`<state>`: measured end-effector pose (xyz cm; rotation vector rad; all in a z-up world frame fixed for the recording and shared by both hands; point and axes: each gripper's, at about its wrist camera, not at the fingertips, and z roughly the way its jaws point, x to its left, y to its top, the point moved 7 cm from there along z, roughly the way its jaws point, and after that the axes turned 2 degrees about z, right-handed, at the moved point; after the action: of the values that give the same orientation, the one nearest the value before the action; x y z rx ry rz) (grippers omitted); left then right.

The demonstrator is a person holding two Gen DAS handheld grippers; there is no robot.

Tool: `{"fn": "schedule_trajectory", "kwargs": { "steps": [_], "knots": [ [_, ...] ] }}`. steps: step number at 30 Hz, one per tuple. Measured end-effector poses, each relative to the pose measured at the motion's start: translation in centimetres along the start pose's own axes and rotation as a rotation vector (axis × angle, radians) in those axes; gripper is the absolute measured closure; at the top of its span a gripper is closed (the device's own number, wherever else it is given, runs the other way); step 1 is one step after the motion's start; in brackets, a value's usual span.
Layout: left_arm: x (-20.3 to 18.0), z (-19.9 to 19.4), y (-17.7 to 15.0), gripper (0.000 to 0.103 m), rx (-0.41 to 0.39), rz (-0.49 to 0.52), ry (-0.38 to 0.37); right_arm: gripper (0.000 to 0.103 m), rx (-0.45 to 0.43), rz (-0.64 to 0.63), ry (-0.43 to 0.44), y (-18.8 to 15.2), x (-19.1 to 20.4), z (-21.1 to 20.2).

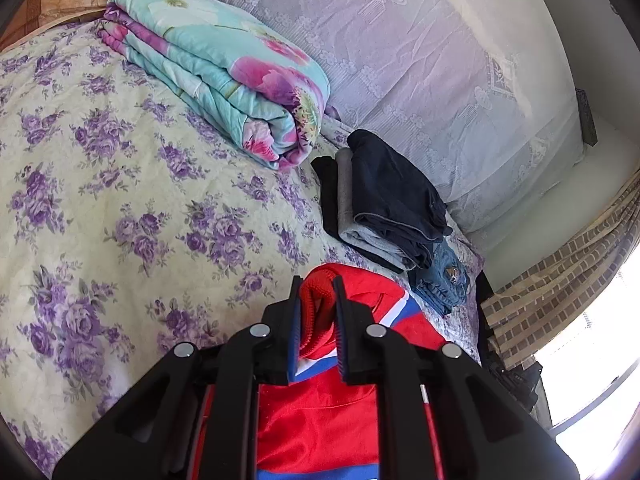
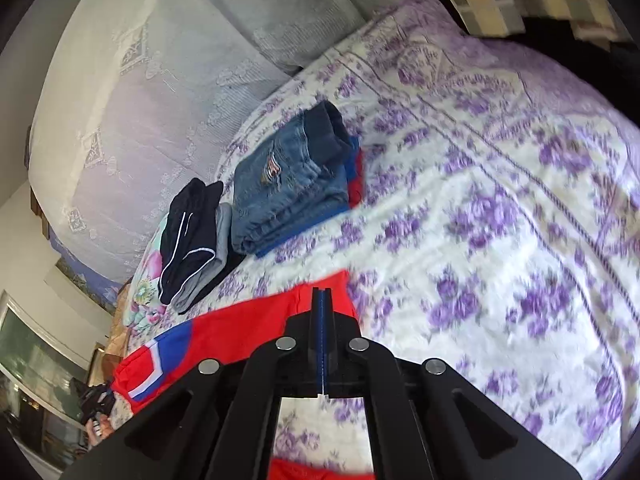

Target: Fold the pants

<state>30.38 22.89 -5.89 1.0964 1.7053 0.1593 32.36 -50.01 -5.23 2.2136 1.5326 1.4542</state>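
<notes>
Item, landmark: the stack of folded dark and grey garments [image 1: 384,200] on the floral bedspread [image 1: 120,208].

Left of the stack we list a rolled floral quilt [image 1: 224,80]; right of it, touching, folded jeans [image 1: 444,284].

Nearer us than the stack, the red pants [image 1: 320,420] with blue and white stripes. Our left gripper [image 1: 316,320] pinches a bunched red fold of them between its pads.

In the right wrist view the jeans [image 2: 288,188] lie right of the stack [image 2: 192,240], and the pants [image 2: 248,332] below it. Our right gripper [image 2: 321,300] is pressed together over the red edge; cloth between the pads we cannot confirm.

Progress, as we judge: several garments folded; the red pair just gripped, its folds all left to do.
</notes>
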Motion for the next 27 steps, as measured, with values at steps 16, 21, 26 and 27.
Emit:
{"fn": "schedule_trajectory", "kwargs": {
  "steps": [16, 21, 26, 27],
  "knots": [
    [-0.4, 0.5, 0.2, 0.09, 0.013, 0.002, 0.051, 0.069, 0.236, 0.101, 0.022, 0.6, -1.6, 13.7],
    [-0.5, 1.0, 0.5, 0.09, 0.022, 0.005, 0.07, 0.097, 0.19, 0.011, 0.048, 1.0, 0.5, 13.0],
    [-1.0, -0.7, 0.0, 0.09, 0.007, 0.011, 0.015, 0.097, 0.089, -0.073, 0.111, 0.8, 3.4, 6.9],
    [-1.0, -1.4, -0.4, 0.09, 0.005, 0.012, 0.002, 0.097, 0.068, -0.09, 0.119, 0.2, 3.9, 5.2]
  ]
}}
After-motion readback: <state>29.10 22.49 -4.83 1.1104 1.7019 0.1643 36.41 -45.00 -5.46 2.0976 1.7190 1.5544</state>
